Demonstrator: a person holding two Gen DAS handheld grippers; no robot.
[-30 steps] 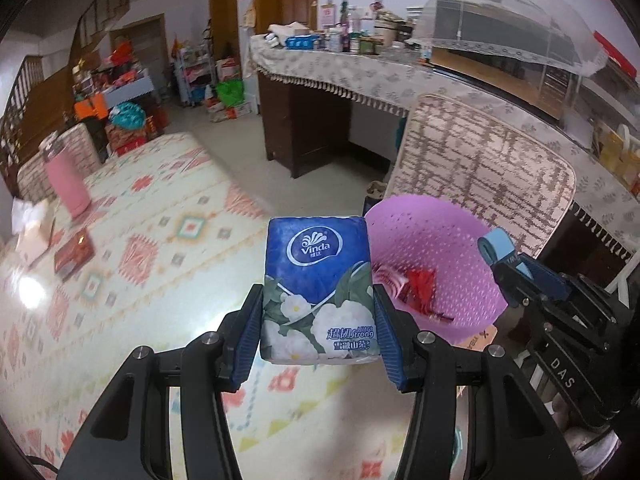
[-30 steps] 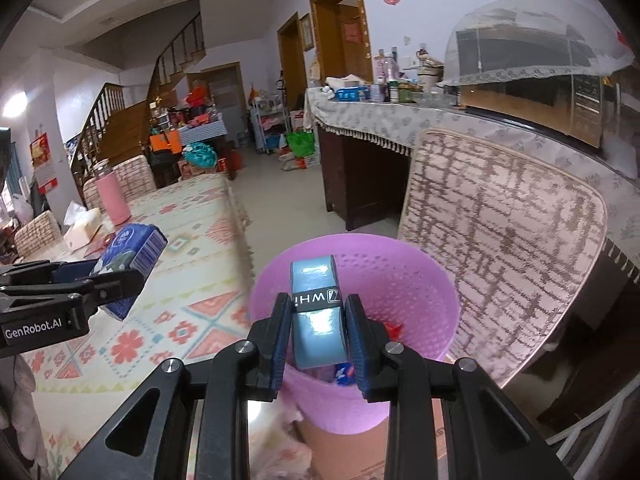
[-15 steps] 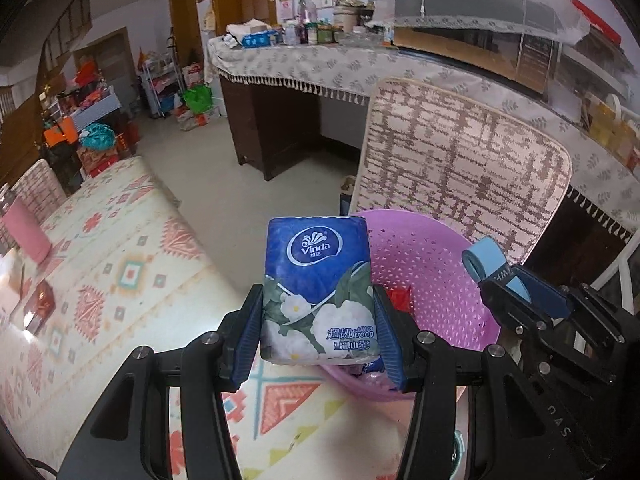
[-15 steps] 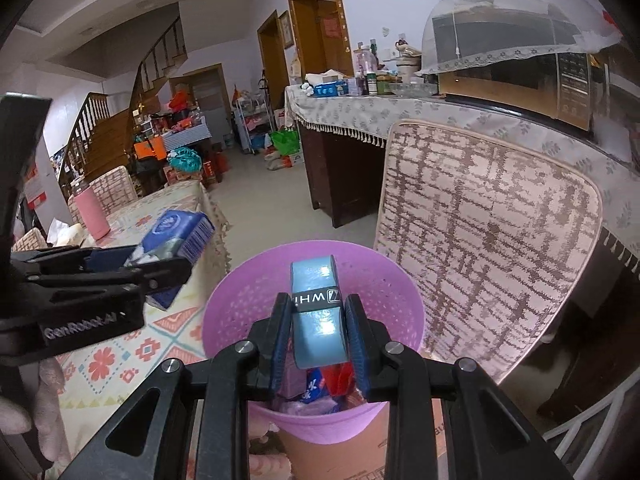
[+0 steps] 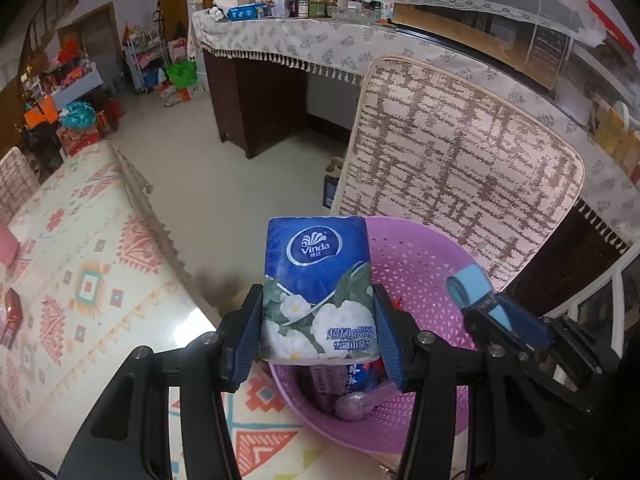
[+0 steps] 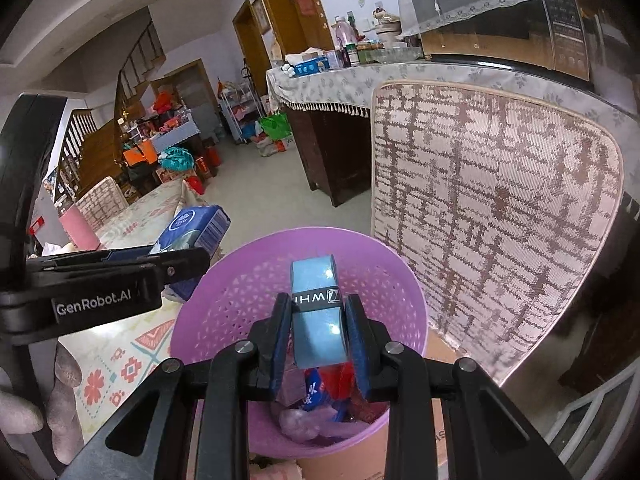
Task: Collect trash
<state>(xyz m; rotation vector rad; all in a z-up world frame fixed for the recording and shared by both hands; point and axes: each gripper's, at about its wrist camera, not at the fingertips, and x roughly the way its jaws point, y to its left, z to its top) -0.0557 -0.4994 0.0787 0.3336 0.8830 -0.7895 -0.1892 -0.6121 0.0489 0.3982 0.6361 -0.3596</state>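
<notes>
My left gripper (image 5: pixel 319 316) is shut on a blue Vinda tissue pack (image 5: pixel 318 288) and holds it over the near left rim of the purple perforated trash basket (image 5: pixel 420 276). My right gripper (image 6: pixel 318 324) is shut on a light blue roll with a black band (image 6: pixel 317 312) and holds it above the open basket (image 6: pixel 240 304). Red and blue wrappers (image 6: pixel 324 388) lie in the basket's bottom. The right gripper with its roll (image 5: pixel 476 292) shows at the right in the left wrist view. The left gripper with the tissue pack (image 6: pixel 196 228) shows at the left in the right wrist view.
A chair with a woven brown-and-pink back (image 6: pixel 492 216) stands right behind the basket. The table with a patterned cloth (image 5: pixel 80 280) lies to the left. The basket sits on a cardboard box (image 6: pixel 436 348). A cluttered sideboard (image 5: pixel 304 40) stands beyond the floor.
Both grippers have moved toward the basket. The tissue pack went from over the table to the basket's rim; the blue roll now hangs over the basket's inside, whose trash has come into view.
</notes>
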